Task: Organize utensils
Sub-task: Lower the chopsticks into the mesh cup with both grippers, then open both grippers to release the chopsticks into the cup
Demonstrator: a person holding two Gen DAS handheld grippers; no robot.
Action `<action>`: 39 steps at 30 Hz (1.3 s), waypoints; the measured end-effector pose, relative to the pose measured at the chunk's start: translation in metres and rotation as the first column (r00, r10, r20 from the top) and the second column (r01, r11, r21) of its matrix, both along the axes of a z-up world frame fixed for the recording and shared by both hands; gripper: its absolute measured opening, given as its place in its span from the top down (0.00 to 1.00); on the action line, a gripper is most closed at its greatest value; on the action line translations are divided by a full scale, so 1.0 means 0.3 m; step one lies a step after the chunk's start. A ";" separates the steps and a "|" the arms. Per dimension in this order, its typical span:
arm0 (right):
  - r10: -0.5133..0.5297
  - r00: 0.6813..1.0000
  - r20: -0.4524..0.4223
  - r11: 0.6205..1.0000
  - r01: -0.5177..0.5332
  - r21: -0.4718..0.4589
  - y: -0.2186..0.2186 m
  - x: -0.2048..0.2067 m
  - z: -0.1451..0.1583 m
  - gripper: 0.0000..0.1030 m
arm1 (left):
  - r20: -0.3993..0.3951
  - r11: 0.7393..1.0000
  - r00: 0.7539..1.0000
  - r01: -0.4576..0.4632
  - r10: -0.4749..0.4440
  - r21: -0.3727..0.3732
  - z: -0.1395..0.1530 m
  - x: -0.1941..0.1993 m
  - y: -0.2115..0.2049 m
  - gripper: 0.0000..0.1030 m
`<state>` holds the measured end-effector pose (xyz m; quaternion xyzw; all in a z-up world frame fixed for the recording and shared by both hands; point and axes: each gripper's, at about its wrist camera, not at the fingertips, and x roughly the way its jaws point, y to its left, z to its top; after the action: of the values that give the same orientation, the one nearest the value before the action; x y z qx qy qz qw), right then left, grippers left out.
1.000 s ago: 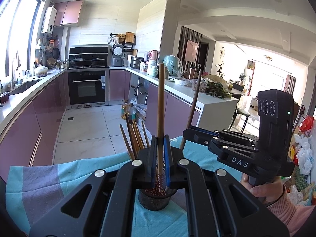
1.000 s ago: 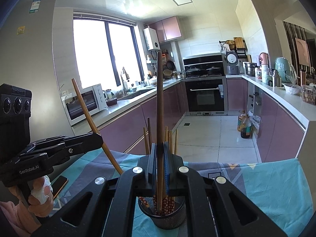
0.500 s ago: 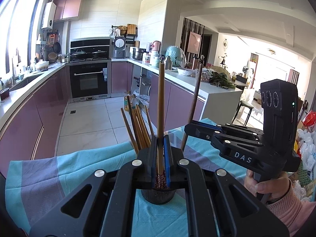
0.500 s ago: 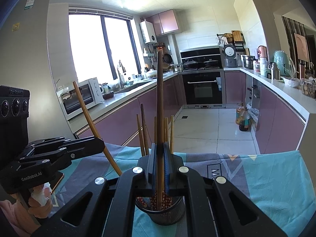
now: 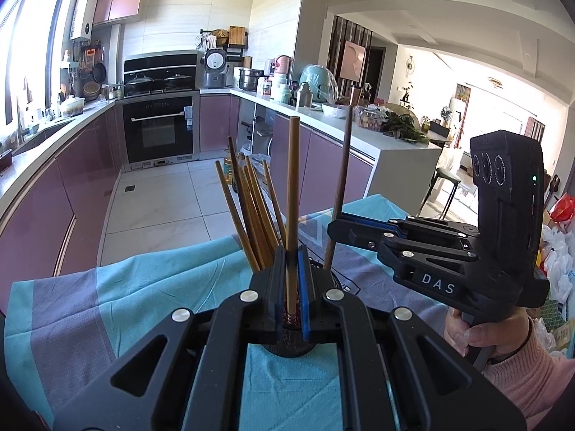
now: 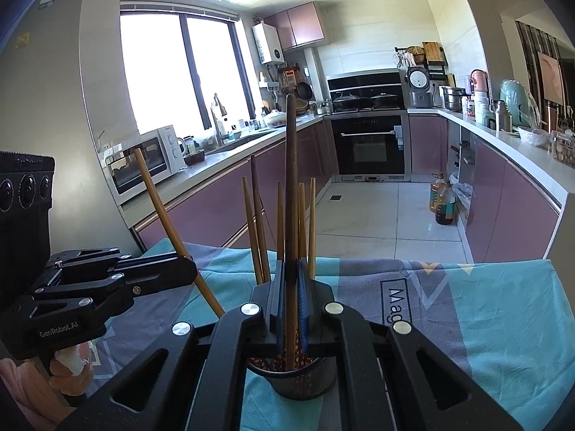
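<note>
A dark mesh utensil cup [image 6: 305, 377] stands on the cloth-covered table and holds several wooden chopsticks [image 6: 278, 222]. It also shows in the left wrist view [image 5: 287, 346], mostly hidden by my fingers. My left gripper [image 5: 291, 294] is shut on a light brown chopstick [image 5: 293, 194], held upright with its patterned tip over the cup. My right gripper [image 6: 291, 309] is shut on a darker brown chopstick [image 6: 291, 179], upright with its lower end inside the cup. Each gripper appears in the other's view, at either side of the cup.
A teal and grey cloth [image 6: 485, 316] covers the table. Beyond its far edge are a tiled kitchen floor [image 5: 161, 208], purple cabinets, an oven and counters. Oil bottles [image 6: 444, 201] stand on the floor. Plastic bags [image 5: 557, 262] lie at the right.
Both grippers have sunk a little towards the cup with their chopsticks. The right gripper's chopstick end now sits lower in the cup. Both grips are unchanged.
</note>
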<state>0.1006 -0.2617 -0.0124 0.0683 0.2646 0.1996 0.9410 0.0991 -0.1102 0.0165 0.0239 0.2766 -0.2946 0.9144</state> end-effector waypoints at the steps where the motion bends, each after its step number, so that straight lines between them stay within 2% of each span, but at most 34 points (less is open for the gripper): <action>1: 0.002 1.000 -0.004 1.000 -0.002 -0.004 0.006 -0.001 -0.006 0.94 | -0.007 1.000 1.000 0.002 -0.002 0.003 -0.003 0.006 0.000 0.93; 14: 0.013 0.997 -0.077 1.000 -0.014 -0.020 0.038 0.058 -0.079 0.93 | -0.123 1.000 0.992 -0.011 0.013 0.021 -0.097 0.142 -0.017 0.93; 20: 0.008 0.997 -0.080 1.000 -0.009 -0.009 0.035 0.046 -0.087 0.92 | -0.144 1.000 0.989 -0.022 0.024 0.018 -0.128 0.190 -0.006 0.93; 22: 0.006 0.997 -0.078 1.000 -0.007 -0.007 0.036 0.035 -0.090 0.86 | -0.140 1.000 0.990 -0.025 0.027 0.017 -0.134 0.198 0.004 0.90; 24: 0.004 0.997 -0.076 1.000 -0.004 -0.003 0.034 0.021 -0.096 0.72 | -0.135 1.000 0.990 -0.028 0.030 0.013 -0.145 0.188 0.029 0.89; 25: 0.003 0.997 -0.074 1.000 -0.003 -0.001 0.033 0.013 -0.099 0.69 | -0.130 0.999 0.991 -0.034 0.036 0.012 -0.145 0.187 0.037 0.86; 27: 0.000 0.997 -0.071 1.000 0.000 0.005 0.030 0.001 -0.106 0.53 | -0.116 0.999 0.992 -0.051 0.052 0.006 -0.150 0.169 0.062 0.79; 29: -0.006 0.997 -0.072 1.000 0.006 0.010 0.028 -0.011 -0.111 0.43 | -0.098 0.997 0.992 -0.078 0.078 0.001 -0.151 0.146 0.084 0.69; 30: -0.008 0.997 -0.070 1.000 0.009 0.009 0.028 -0.017 -0.113 0.42 | -0.087 0.996 0.992 -0.093 0.093 -0.002 -0.151 0.136 0.098 0.62; 31: -0.011 0.998 -0.068 1.000 0.012 0.006 0.028 -0.023 -0.112 0.39 | -0.077 0.994 0.991 -0.106 0.106 -0.001 -0.153 0.126 0.109 0.60; 32: -0.024 0.998 -0.061 1.000 0.024 0.000 0.028 -0.032 -0.113 0.33 | -0.070 0.993 0.990 -0.120 0.120 0.001 -0.157 0.118 0.117 0.57; 33: -0.031 0.998 -0.055 1.000 0.031 -0.005 0.027 -0.038 -0.112 0.26 | -0.060 0.991 0.989 -0.137 0.137 0.000 -0.161 0.106 0.129 0.51; 35: -0.044 0.998 -0.038 0.999 0.044 -0.017 0.031 -0.056 -0.112 0.19 | -0.037 0.985 0.984 -0.172 0.172 -0.011 -0.168 0.082 0.161 0.36; 36: -0.056 0.998 -0.031 0.998 0.055 -0.021 0.033 -0.063 -0.113 0.16 | -0.016 0.979 0.979 -0.204 0.203 -0.019 -0.168 0.072 0.181 0.24; 37: -0.064 0.998 -0.024 0.998 0.063 -0.025 0.036 -0.071 -0.115 0.12 | 0.004 0.974 0.974 -0.226 0.227 -0.028 -0.167 0.066 0.202 0.18; 39: -0.073 0.997 -0.009 0.996 0.073 -0.045 0.058 -0.087 -0.119 0.11 | 0.046 0.960 0.959 -0.277 0.279 -0.035 -0.165 0.041 0.235 0.17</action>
<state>0.0744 -0.2444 -0.0481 0.0580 0.2716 0.1588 0.9475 0.1115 -0.0398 -0.0329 -0.0204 0.2498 -0.1664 0.9537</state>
